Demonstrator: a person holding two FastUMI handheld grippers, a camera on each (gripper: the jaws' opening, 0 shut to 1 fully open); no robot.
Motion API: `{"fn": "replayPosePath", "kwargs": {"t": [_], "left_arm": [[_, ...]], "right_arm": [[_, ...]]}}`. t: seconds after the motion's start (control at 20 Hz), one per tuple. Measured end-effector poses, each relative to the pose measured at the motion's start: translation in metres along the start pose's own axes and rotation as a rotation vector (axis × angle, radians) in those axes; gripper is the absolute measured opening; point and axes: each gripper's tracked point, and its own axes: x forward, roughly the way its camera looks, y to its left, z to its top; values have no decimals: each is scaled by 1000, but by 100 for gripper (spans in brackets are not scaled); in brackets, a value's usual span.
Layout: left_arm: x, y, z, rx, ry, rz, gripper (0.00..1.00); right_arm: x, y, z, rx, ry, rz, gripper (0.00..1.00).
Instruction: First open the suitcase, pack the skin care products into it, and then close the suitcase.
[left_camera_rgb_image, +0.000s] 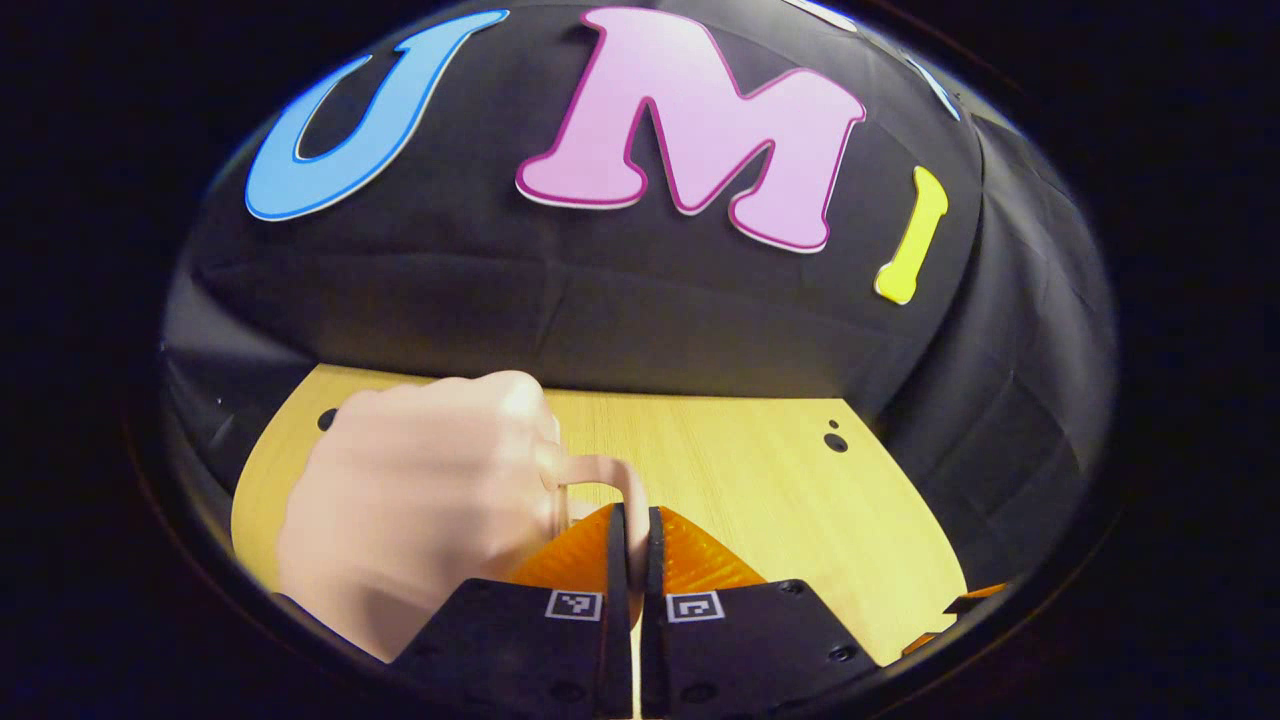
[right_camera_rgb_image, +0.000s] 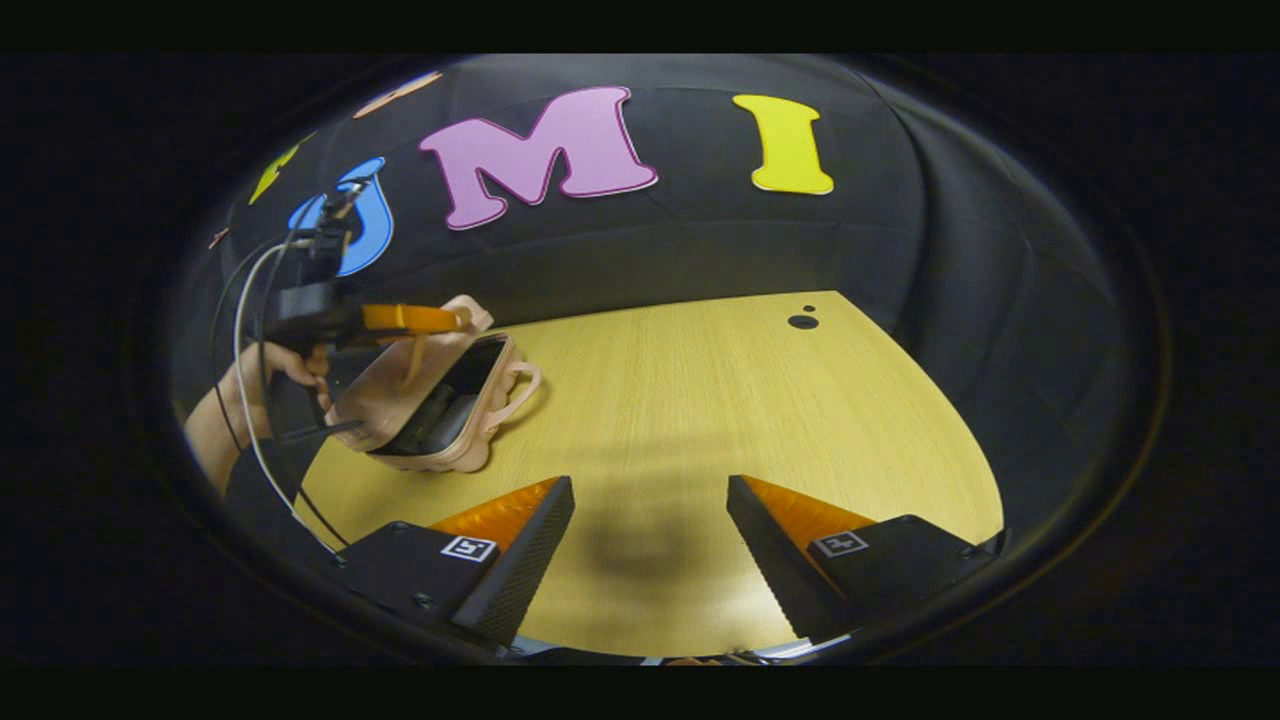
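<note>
Pale pink plastic makes up the small suitcase (right_camera_rgb_image: 440, 400), which sits near the left edge of the light wooden tabletop (right_camera_rgb_image: 700, 400) in the right gripper view. Its lid (right_camera_rgb_image: 395, 385) stands partly raised, so a dark interior shows in the gap, and a looped handle (right_camera_rgb_image: 515, 385) juts from the side that faces the middle of the table.

The left gripper (right_camera_rgb_image: 455, 320) reaches over the suitcase from the left in that view, held by a hand (right_camera_rgb_image: 280, 365) with cables trailing down from it; its tip lies at the upper edge of the lid. In the left gripper view its two fingers (left_camera_rgb_image: 617, 560) stand nearly together, pinched on a thin pink loop (left_camera_rgb_image: 610, 475) that belongs to the blurred pink shell (left_camera_rgb_image: 420, 500) just left of them. I can't say for certain which part of the case that loop is.

The right gripper (right_camera_rgb_image: 650, 545) hangs well apart from the suitcase, over the near edge of the tabletop, its jaws spread wide with bare wood between them. Two dark round holes (right_camera_rgb_image: 803, 320) mark the far right corner of the tabletop.
</note>
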Motion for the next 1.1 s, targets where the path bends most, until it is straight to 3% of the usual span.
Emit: {"fn": "replayPosePath", "kwargs": {"t": [0.25, 0.45, 0.5, 0.65, 0.7, 0.9, 1.1], "left_arm": [[22, -4, -33, -63, 33, 19, 10], [-11, -14, 0, 42, -62, 25, 24], [-32, -18, 15, 76, -105, 16, 31], [-88, -30, 51, 135, -244, 9, 72], [-111, -31, 59, 148, -285, 11, 94], [-211, -35, 79, 175, -442, 20, 96], [-296, -33, 75, 132, -545, 35, 96]], "right_arm": [[8, -16, 13, 16, -19, -1, 98], [2, -22, 28, 52, -71, -48, 98], [-5, -22, 34, 52, -92, -66, 98], [-28, -11, 57, 74, -180, -93, 98], [-38, -6, 62, 74, -205, -100, 98], [-83, 25, 80, 92, -318, -98, 98], [-123, 58, 85, 32, -408, -87, 98]]}}
